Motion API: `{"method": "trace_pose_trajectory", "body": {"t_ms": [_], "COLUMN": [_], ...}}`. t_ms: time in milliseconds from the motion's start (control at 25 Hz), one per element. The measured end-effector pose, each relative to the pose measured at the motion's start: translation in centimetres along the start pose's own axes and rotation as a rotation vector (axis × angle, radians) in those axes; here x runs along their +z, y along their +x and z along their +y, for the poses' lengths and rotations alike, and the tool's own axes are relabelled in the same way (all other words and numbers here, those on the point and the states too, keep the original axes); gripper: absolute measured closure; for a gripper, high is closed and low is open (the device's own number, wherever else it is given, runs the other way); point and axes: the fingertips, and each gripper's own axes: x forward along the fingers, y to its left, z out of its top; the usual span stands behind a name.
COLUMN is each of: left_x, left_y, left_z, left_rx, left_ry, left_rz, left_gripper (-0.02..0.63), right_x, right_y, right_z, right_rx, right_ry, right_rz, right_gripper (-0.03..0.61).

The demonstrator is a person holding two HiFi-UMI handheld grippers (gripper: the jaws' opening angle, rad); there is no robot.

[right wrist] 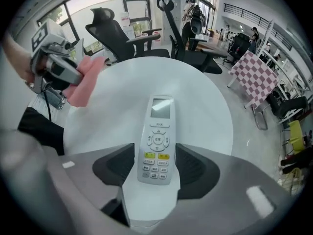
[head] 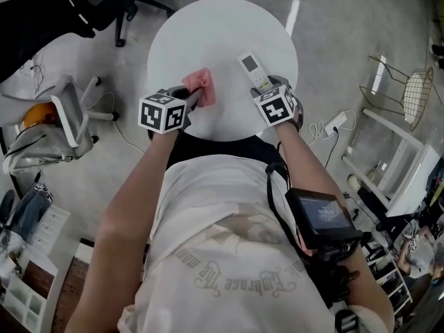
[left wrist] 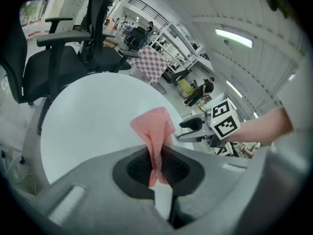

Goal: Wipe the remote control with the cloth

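- So, the left gripper (left wrist: 155,166) is clamped on the pink cloth (left wrist: 154,126). A bunched flap sticks out past the jaws.
- The right gripper (head: 266,87) has its jaws wide apart. The remote (right wrist: 157,141) lies face up on the round white table (head: 229,33), with its button end between the pads. There's a slim gap on each side, so nothing is gripping it.
- The cloth is off to the left of the remote, not touching it. My read: the wipe hasn't started and the approach is next.
- To do it well:
  - Pin the remote first. It's loose on a slick top, so any stroke will slide it. Closing the right jaws lightly on the button end should be enough.
  - Bring the cloth in from the left, low, and land the loose flap on the screen end.
  - Press with the fabric, not the jaw tips. Hard plastic could hit the keys or scratch the screen.
  - Stroke lengthwise towards the held end and stop short of the right pads.
- Risk: the cloth is held by one narrow pinch, so dragging hard could pull it out.
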Motion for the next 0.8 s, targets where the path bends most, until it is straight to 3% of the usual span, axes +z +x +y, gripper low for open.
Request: {"method": "trace_pose_trajectory", "body": {"t_ms": [200,560,680,800], "left_x": [-0.7,-1.5,-1.8,-2.2], "left_y": [-1.2,-1.6,-1.4,-1.7], "left_z": [0.5,-0.3,-1.0,-1.5], "left_rx": [0.006,-0.018,-0.047,-0.108], "left_ry": [-0.011,-0.009,-0.035,-0.122], "left_rz": [-0.015,-0.026,-0.035,-0.065], "left_gripper": [0.595,0.595,0.595,0.595], "right_x": [0.5,0.7,-0.4,0.1], "right_y": [0.5,0.7,0.5,-0.6], "right_z": [-0.6,-0.3,0.2,2.2], "right_rx": [-0.035,-0.010,0.047,0.179], "right_ry": [0.006,0.003,0.101,0.235], "right_rz": [0.065,0.103,0.070,-0.042], "right_gripper": [0.331,0.347,0.348,0.348]}}
